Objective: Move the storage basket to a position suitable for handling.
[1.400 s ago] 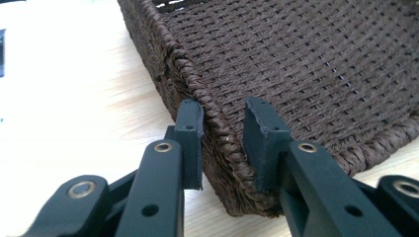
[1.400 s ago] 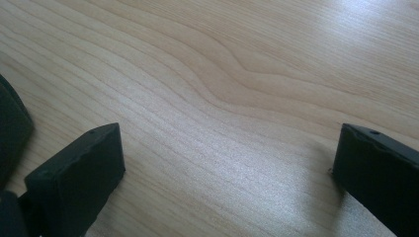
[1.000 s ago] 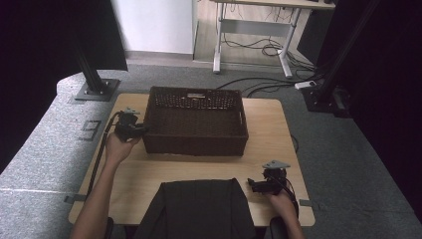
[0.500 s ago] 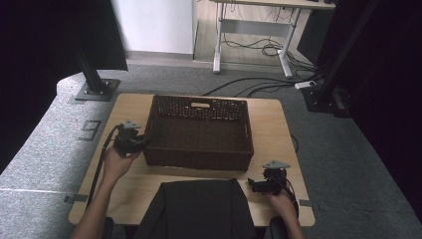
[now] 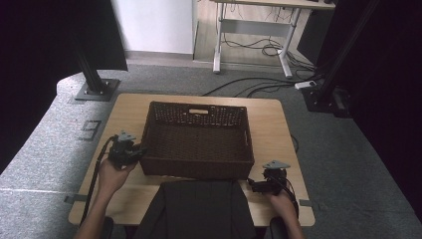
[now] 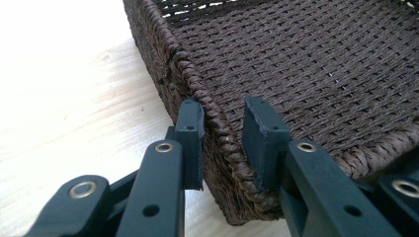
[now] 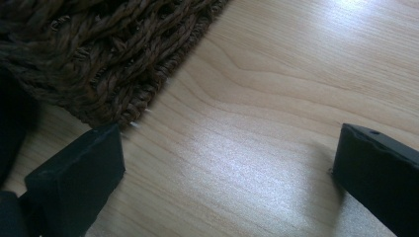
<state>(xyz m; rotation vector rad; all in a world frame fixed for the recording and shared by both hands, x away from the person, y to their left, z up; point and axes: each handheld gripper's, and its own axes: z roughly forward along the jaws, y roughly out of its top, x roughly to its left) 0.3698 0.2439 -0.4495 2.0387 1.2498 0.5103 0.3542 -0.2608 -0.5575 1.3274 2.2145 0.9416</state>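
Observation:
A dark brown woven basket [image 5: 198, 106] stands in the middle of the light wooden table [image 5: 124, 114], and I see nothing inside it. My left gripper [image 5: 139, 153] is at its left wall near the front corner. In the left gripper view that gripper [image 6: 222, 133] is shut on the basket's rim [image 6: 316, 59], one jaw outside the wall and one inside. My right gripper [image 5: 251, 185] lies low on the table by the basket's front right corner. In the right gripper view it [image 7: 227, 168] stands open over bare wood, with the basket's corner [image 7: 108, 49] just beyond its left jaw.
The person's dark-clothed body [image 5: 199, 209] covers the table's front middle. Bare wood shows on both sides of the basket and behind it. Black stand bases [image 5: 97, 89] sit on the grey floor past the table, and a desk with cables [image 5: 259, 47] stands farther back.
The basket has slid toward the person's edge of the table, with the left gripper on its rim moving along. The right gripper has stayed in place.

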